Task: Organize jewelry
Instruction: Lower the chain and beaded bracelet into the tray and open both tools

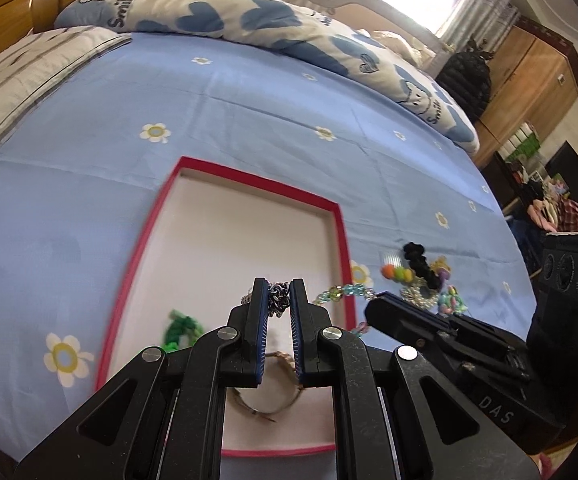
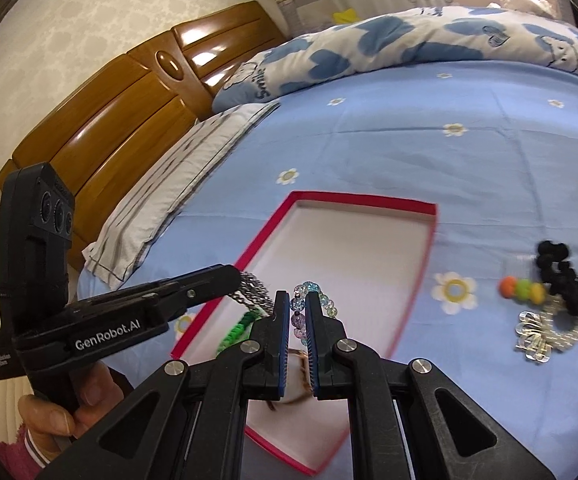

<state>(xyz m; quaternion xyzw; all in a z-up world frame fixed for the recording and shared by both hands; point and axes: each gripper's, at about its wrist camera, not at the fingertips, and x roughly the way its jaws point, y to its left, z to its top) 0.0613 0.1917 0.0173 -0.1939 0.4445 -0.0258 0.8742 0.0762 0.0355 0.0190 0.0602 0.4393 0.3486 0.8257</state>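
A bed with a blue flower-print sheet fills the room, wooden headboard behind. On it lies a shallow white tray with a red rim. Above the tray, the left gripper clenches a silver metal chain; the right gripper clenches a pastel glass-bead bracelet. More trinkets lie on the sheet beside the tray.

A green bracelet is motion-blurred, and the left claw partly hides a brown bangle.
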